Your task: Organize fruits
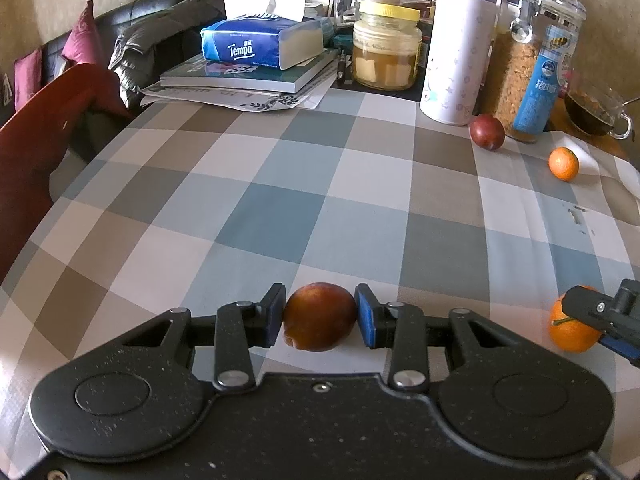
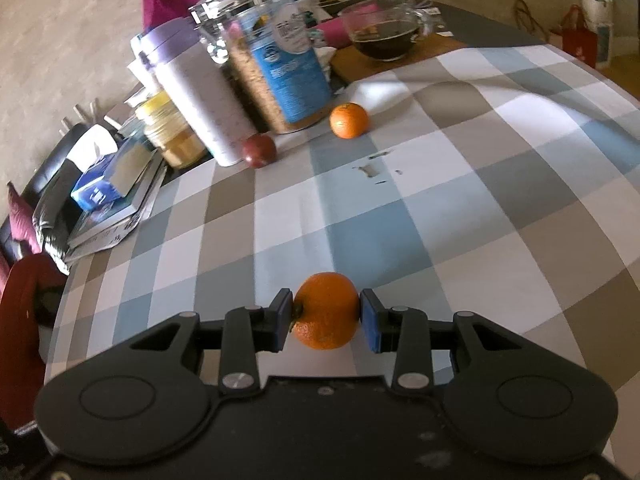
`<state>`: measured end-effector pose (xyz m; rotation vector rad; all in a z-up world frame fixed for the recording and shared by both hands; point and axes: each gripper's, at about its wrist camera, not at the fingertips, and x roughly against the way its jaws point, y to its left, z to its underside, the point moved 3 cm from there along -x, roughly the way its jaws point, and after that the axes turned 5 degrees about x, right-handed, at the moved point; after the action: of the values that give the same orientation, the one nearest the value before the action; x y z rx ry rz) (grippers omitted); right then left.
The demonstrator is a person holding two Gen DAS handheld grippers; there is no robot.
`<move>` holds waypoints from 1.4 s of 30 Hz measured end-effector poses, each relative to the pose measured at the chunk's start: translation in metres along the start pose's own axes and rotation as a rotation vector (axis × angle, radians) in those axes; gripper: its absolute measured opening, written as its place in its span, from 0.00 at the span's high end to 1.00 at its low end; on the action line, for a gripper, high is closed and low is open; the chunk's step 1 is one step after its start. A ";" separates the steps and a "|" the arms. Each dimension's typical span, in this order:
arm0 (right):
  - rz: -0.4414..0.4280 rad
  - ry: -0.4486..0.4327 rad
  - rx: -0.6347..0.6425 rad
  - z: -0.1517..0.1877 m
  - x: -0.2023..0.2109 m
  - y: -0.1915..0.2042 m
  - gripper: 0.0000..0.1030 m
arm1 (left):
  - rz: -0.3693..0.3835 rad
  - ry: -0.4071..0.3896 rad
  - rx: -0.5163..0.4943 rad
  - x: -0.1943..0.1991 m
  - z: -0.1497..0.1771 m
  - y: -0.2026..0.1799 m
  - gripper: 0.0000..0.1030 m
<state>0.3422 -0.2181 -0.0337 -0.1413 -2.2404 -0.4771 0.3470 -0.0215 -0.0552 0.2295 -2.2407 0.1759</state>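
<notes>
Left-wrist view only: clamped plum (image 1: 320, 317).

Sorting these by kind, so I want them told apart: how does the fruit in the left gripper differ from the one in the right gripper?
The smooth reddish-brown plum is dark and glossy; the bright orange mandarin has dimpled skin. The mandarin shows a green stem against one pad; the plum shows none. The plum sits in the left gripper, the mandarin in the right gripper. Both are small, round and clamped between blue-padded fingers above the checked tablecloth.
</notes>
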 end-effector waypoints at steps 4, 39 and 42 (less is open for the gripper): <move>0.012 -0.012 0.006 -0.001 0.002 -0.001 0.63 | -0.007 -0.002 -0.005 0.001 0.000 -0.001 0.56; -0.087 -0.126 0.128 0.009 0.100 0.004 0.63 | 0.213 -0.068 -0.140 0.103 0.013 -0.001 0.64; -0.103 -0.134 0.110 0.023 0.118 -0.007 0.63 | 0.247 -0.058 -0.147 0.114 0.022 0.005 0.65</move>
<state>0.2466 -0.2224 0.0396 -0.0006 -2.4079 -0.4090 0.2594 -0.0329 0.0196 -0.1239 -2.3235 0.1364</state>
